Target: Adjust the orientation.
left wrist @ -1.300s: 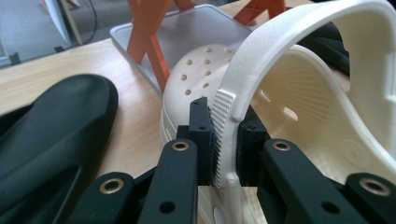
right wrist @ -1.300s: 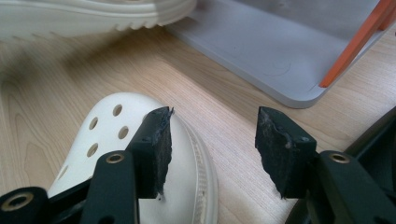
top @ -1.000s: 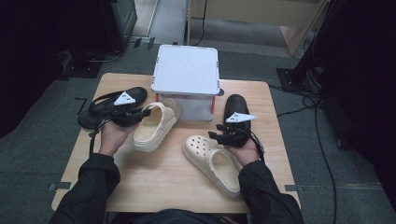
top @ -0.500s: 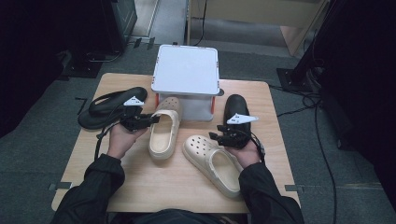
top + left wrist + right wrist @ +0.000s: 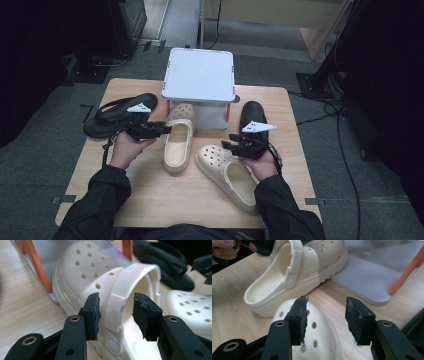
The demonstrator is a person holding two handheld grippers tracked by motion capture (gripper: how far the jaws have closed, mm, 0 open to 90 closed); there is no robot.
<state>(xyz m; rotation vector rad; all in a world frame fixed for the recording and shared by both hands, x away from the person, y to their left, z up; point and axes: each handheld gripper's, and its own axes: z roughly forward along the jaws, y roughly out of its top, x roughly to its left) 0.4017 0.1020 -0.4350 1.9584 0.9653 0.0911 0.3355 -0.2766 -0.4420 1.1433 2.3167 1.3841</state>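
Since the earlier frame, left gripper [image 5: 116, 315] released the clog [image 5: 177, 137], jaws opening around its strap [image 5: 115, 312]; right gripper [image 5: 325, 321] gaped, closing slightly, empty. Risk: withdrawing could snag the strap.

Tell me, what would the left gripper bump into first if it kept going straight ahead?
Most likely the heel strap of the cream clog. The strap stands right between the left gripper's open fingers, which have just been opening and don't press on it. Behind it comes the clog's toe under the grey stand.

R tool [image 5: 325, 320] jaws apart over near cream clog [image 5: 319, 332], 2nd clog [image 5: 294, 277] beyond, toe on grey tray [image 5: 372, 277]
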